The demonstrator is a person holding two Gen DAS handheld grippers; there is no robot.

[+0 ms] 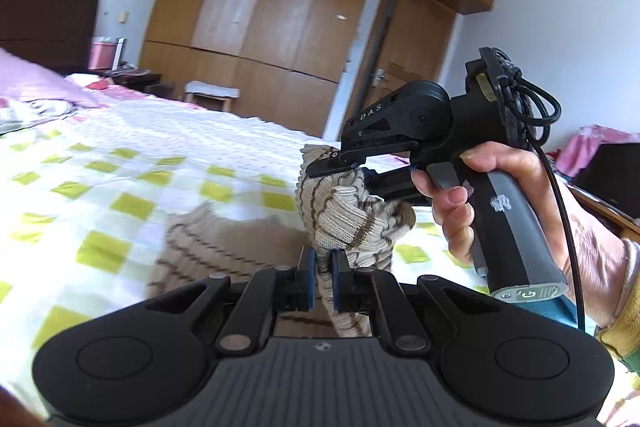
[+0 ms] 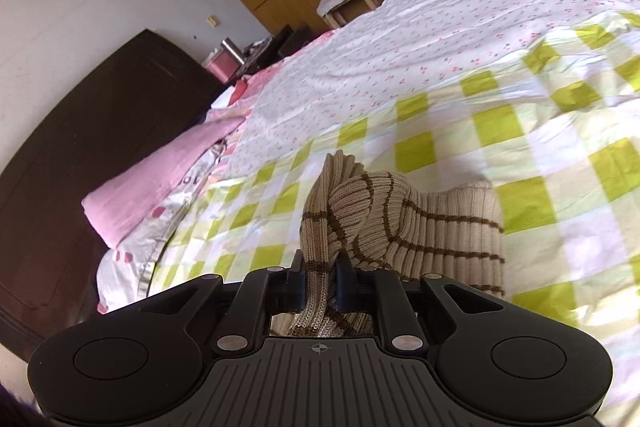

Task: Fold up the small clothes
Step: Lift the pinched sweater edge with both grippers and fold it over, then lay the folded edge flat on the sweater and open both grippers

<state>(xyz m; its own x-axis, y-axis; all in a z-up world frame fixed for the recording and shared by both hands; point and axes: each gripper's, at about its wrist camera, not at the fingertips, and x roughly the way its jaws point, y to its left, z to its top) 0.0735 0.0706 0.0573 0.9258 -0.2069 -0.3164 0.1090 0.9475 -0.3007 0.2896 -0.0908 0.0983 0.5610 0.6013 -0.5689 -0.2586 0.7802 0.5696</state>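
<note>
A beige ribbed knit garment with thin brown stripes [image 1: 344, 211] is lifted off the bed. My left gripper [image 1: 323, 267] is shut on one bunch of it. My right gripper [image 1: 340, 167], held in a hand, is shut on the same garment just above and behind the left one. In the right wrist view the right gripper [image 2: 323, 271] pinches a fold of the knit [image 2: 400, 223], which drapes to the right. More of the garment [image 1: 208, 247] hangs down toward the bed.
A bed with a green-and-white checked cover [image 1: 120, 203] and a floral sheet [image 2: 400, 47] lies below. A pink pillow [image 2: 148, 187] and dark headboard [image 2: 80, 147] are at the left. A wooden wardrobe [image 1: 280, 7] and a small stool [image 1: 212, 93] stand beyond.
</note>
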